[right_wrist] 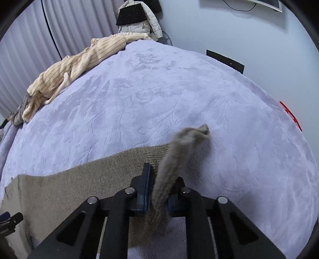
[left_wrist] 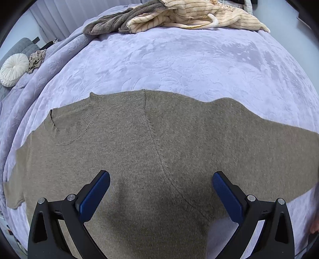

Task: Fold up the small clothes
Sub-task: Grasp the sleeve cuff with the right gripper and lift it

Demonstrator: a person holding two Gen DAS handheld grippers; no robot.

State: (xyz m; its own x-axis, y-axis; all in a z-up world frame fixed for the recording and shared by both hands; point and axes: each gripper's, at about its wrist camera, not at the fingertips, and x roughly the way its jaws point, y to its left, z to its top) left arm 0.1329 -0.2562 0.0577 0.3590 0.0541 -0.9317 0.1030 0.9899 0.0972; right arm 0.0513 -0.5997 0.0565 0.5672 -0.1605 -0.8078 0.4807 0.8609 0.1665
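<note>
Right claw is pinching the sweater sleeve; body is lying leftward. Left claw is hovering spread above it.

Matt knit sweater on plush embossed blanket (velvety sheen).

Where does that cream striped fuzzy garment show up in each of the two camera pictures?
Left wrist view: the cream striped fuzzy garment lies crumpled at the top edge, right of centre, on the far side of the bed.
Right wrist view: it stretches along the upper left, at the bed's far edge.
Shared landmark: the lavender plush bedspread, with the flat taupe knit sweater spread on it.
</note>
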